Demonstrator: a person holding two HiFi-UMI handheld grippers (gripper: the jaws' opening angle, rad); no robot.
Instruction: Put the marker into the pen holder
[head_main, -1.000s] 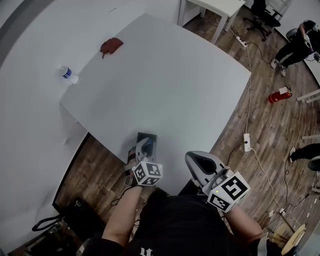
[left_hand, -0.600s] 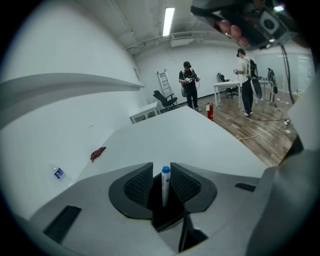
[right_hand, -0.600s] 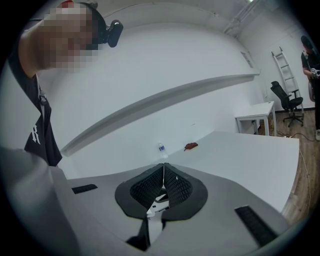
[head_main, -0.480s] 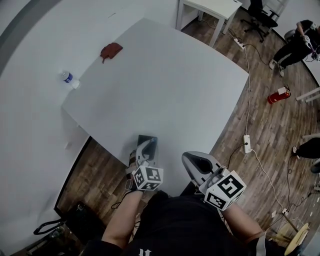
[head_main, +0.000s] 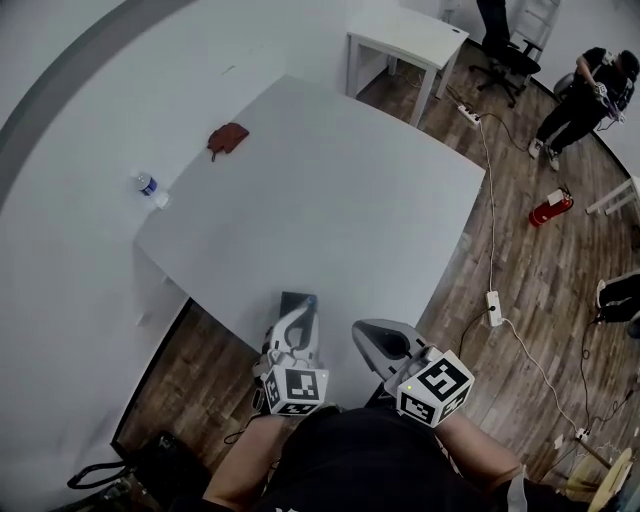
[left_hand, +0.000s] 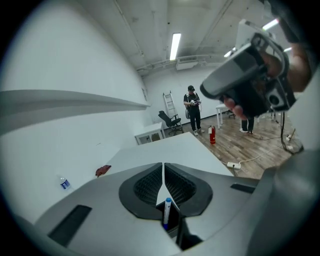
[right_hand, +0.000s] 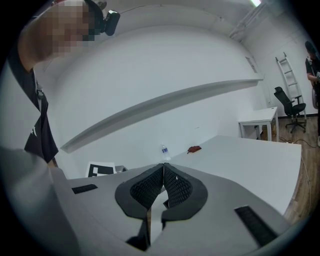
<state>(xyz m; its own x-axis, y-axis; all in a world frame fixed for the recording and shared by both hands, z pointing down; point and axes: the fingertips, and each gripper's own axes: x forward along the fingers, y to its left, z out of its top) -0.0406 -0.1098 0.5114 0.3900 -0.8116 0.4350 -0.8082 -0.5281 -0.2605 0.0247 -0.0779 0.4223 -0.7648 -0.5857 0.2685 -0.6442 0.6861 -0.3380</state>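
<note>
Left gripper view has my left gripper (left_hand: 163, 172) with its jaws pressed together at the tips and nothing pinched between the ribbed pads. Just below them the marker (left_hand: 166, 212) stands upright in the dark pen holder (left_hand: 173, 226). Only its blue cap and upper barrel show; the rest is sunk inside, and the gripper body cuts off most of the holder. My right gripper (right_hand: 163, 170) is likewise closed on nothing, its pads meeting along a thin seam.

From the head view, the pen holder (head_main: 294, 302) sits at the near edge of the white table (head_main: 330, 200), with my left gripper (head_main: 303, 322) right over it and hiding its near side. I cannot tell whether they touch. My right gripper (head_main: 368, 332) hangs beside it, off the table's edge.

Far across the table lies a red cloth (head_main: 228, 138), and beyond that edge stands a water bottle (head_main: 147, 184). The wood floor (head_main: 520, 260) carries a power strip (head_main: 492, 308) and a fire extinguisher (head_main: 545, 210), with a small white table (head_main: 405, 40), an office chair (head_main: 500, 50) and a person (head_main: 585, 95) further off
</note>
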